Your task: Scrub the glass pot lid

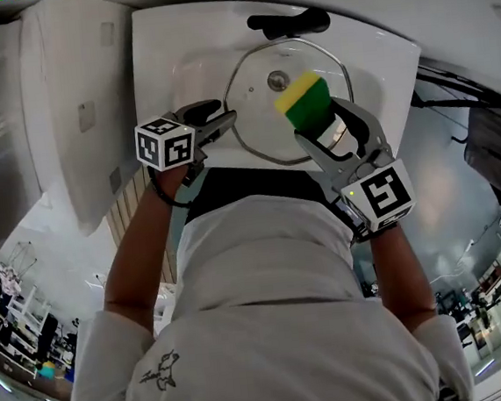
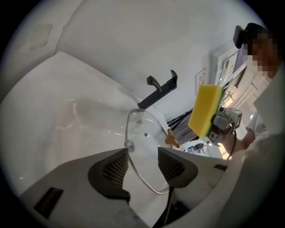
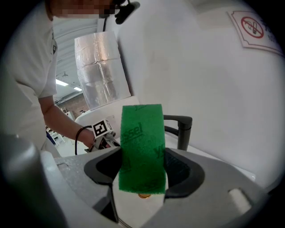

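Glass pot lid point(image 1: 260, 119) lies in a white sink point(image 1: 165, 45), just below the black faucet point(image 1: 291, 24) in the head view. L gripper point(image 1: 225, 116) sits at the lid's left rim. In the left gripper view its jaws stand apart w/ the rim running btwn them and the pads not clamped on it, so the lid is let go.

R gripper point(image 1: 324, 125) is clenched on a sponge point(image 1: 304, 102), yellow foam w/ a green scrub face, held over the lid's right half, just beside the centre knob point(image 1: 278, 81). Can't tell if the sponge touches the glass.

Writing: the green face shows darker print, "ssel" readable, the rest cut off. Wall sign point(image 3: 257, 26) at top right of the right gripper view has a red no-smoking circle; its wording is too small to read.
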The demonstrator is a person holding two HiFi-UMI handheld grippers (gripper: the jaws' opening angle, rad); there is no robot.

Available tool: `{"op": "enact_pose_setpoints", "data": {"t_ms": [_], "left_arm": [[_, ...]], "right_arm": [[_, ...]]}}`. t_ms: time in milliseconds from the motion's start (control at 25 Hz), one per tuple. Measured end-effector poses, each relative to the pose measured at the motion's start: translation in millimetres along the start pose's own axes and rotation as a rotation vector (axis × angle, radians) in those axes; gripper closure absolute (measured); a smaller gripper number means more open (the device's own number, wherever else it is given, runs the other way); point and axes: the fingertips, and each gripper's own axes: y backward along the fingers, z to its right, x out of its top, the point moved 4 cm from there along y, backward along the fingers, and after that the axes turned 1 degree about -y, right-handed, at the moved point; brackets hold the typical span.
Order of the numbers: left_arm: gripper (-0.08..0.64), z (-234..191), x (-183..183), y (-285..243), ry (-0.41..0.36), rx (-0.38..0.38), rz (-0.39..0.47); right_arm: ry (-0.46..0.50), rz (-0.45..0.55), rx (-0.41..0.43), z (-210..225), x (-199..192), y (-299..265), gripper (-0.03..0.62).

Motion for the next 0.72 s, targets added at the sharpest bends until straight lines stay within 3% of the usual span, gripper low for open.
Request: {"op": "enact_pose_setpoints", "data": {"t_ms": [160,440,720], "left_arm": [[0.345,-21.8,-8.8,-9.0,0.08,-0.023,-0.024],[0.345,-31.2,-18.0,-24.8,0.195,-0.133,-0.03],[0.351,-37.1,-17.7,-28.6,0.234,-0.235,-0.002]], "right_arm": [[0.007,-0.031,0.013,6.2,5.5,-7.8,0.301],[0.088,-0.069,0.027,25.9,8.8,-17.5,0.301],[0.306,-0.158,0.058,31.7,3.5,-38.7,0.299]]}}
